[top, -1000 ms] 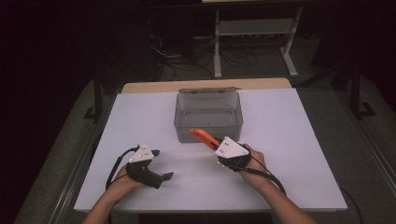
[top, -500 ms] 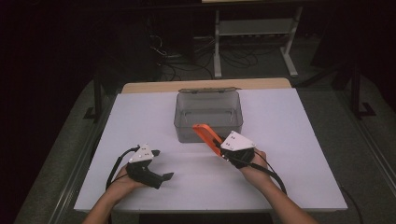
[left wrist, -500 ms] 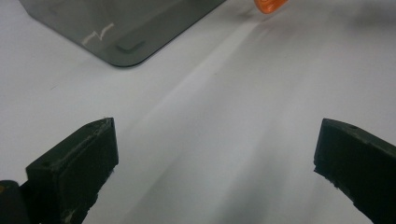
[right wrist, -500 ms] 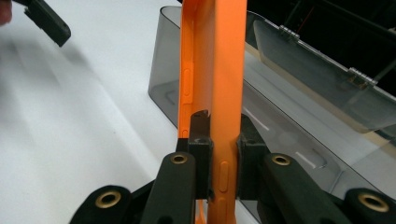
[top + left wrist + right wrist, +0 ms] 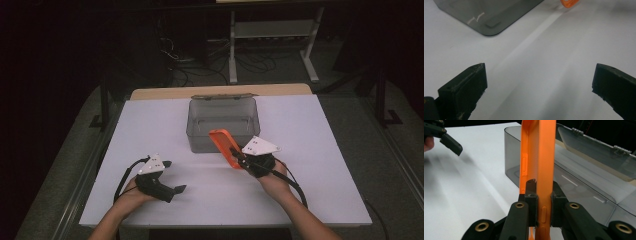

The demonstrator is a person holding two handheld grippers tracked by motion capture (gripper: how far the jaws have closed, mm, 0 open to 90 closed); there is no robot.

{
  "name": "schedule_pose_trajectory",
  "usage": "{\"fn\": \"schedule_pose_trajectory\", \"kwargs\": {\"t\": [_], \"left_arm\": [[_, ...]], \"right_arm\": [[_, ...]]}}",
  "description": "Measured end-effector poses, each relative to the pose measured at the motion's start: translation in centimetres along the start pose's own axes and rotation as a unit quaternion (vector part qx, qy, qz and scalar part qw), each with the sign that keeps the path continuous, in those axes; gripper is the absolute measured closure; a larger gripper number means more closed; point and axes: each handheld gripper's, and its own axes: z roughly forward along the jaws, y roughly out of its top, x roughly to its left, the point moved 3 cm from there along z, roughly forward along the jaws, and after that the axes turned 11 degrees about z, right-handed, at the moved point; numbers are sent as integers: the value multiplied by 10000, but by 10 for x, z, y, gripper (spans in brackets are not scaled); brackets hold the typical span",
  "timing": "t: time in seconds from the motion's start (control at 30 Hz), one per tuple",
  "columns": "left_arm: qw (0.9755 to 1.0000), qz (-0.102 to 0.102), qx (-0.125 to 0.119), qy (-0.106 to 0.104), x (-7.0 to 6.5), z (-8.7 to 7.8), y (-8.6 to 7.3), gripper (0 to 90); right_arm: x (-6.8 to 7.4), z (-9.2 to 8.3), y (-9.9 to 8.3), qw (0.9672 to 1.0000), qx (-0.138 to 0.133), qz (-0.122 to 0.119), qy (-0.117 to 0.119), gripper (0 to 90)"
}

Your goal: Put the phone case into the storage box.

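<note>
Two grippers: your right gripper [image 5: 239, 159] clamps its jaws on what looks like an orange phone case [image 5: 226, 146], at six o'clock of the grey box [image 5: 222, 125]; left gripper [image 5: 170, 176] jaws gape wide over the tabletop [image 5: 150, 120].

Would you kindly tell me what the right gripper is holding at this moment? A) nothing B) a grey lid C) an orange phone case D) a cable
C: the right gripper has its jaws clamped on the edge of the orange phone case, near the grey box.

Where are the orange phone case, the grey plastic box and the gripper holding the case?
orange phone case [image 5: 225, 145]: high view, its flat back.
grey plastic box [image 5: 200, 135]: high view, its front wall.
right gripper [image 5: 543, 195]: right gripper view, between its fingertips, shut on the case's edge.
</note>
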Motion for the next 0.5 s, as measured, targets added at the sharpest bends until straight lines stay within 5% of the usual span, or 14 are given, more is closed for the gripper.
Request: {"fn": "schedule_pose_trajectory", "kwargs": {"t": [0.27,0.5], "left_arm": [[10000,-12,-1,7,0,0,0,0],[10000,5,-6,14,0,0,0,0]], "right_arm": [[-6,-2,0,9992,-11,366,140,787],[-11,-4,1,9988,-24,459,165,787]]}}
